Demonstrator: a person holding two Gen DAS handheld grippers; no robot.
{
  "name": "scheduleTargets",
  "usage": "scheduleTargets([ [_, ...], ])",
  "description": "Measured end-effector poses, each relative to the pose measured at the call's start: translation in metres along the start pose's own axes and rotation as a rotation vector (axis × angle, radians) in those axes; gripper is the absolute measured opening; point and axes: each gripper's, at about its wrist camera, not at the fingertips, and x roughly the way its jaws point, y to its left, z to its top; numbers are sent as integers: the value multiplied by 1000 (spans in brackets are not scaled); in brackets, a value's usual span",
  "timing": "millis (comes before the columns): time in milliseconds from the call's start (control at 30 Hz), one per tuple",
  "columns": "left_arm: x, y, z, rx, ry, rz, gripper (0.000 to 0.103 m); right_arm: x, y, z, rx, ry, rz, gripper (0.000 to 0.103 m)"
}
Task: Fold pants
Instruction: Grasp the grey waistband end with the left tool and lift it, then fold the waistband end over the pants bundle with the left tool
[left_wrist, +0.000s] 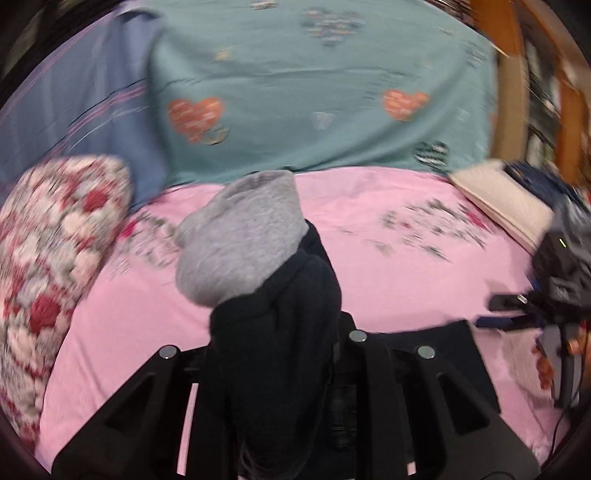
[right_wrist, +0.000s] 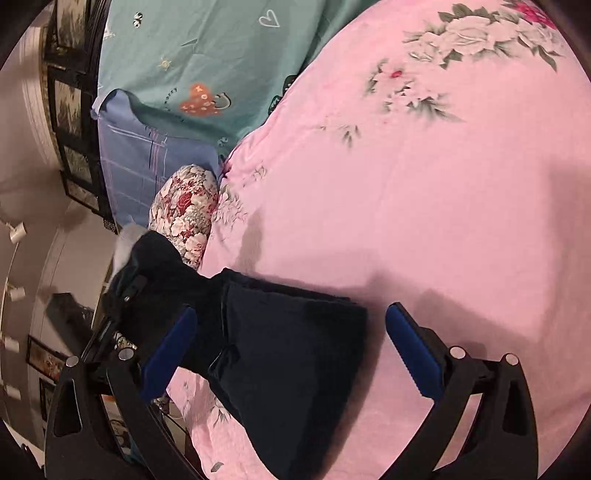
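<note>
Dark navy pants (right_wrist: 291, 354) with a grey lining (left_wrist: 243, 236) lie on the pink floral bedspread (right_wrist: 424, 206). My left gripper (left_wrist: 280, 350) is shut on a bunched part of the pants (left_wrist: 280, 325) and holds it lifted, the grey inside turned out above the fingers. It also shows in the right wrist view (right_wrist: 125, 291), at the left end of the pants. My right gripper (right_wrist: 291, 332) is open, its blue pads (right_wrist: 413, 350) either side of the folded pants just above the bed. It shows at the right edge of the left wrist view (left_wrist: 517, 310).
A red and white floral pillow (left_wrist: 55, 251) lies at the left. A teal heart-print sheet (left_wrist: 317, 92) and a blue cover (left_wrist: 85, 110) lie behind. A cream folded cloth (left_wrist: 506, 199) sits at the right by wooden furniture (left_wrist: 513, 74).
</note>
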Motion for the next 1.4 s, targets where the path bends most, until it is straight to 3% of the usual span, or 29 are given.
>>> scheduleTargets([
  [233,9,-108,-22,275,45,-143,20,-9,-11,0,77,-28,2,102],
  [367,23,-136,-43,374,105,-160,21,-12,-16,2,133,-55,13,102],
  [433,32,-139,-55,398,174,-190,30,-14,-18,2,149,-59,15,102],
  [467,35,-139,-58,394,203,-209,59,-14,-18,2,151,-58,17,102],
  [500,36,-138,-61,384,224,-227,97,-14,-17,1,150,-58,21,102],
  [533,34,-137,-63,375,218,-243,99,-15,-15,1,143,-57,24,102],
  [600,24,-134,-65,375,192,-287,99,-17,-11,1,125,-64,24,102],
  [767,8,-112,-61,317,150,-303,99,-29,1,2,66,-126,30,102],
  [833,8,-93,-60,253,156,-327,99,-38,14,0,8,-153,84,102],
  [933,10,-71,-60,166,179,-371,99,-49,43,-7,-111,-161,248,102],
  [1067,25,-48,-75,91,268,-382,99,-39,74,-20,-228,-68,347,102],
  [1100,30,-45,-80,79,303,-377,99,-29,77,-23,-229,-22,337,102],
  [1167,35,-35,-91,57,356,-354,99,-10,72,-28,-208,59,195,102],
  [1200,33,-29,-96,50,363,-358,99,0,61,-32,-181,119,68,102],
  [1267,25,-16,-97,36,353,-369,99,4,40,-42,-145,174,2,102],
  [1333,16,0,-91,-2,324,-378,99,-4,26,-45,-92,201,-117,102],
  [1400,11,9,-83,-36,292,-396,99,-15,20,-41,-23,195,-81,102],
])
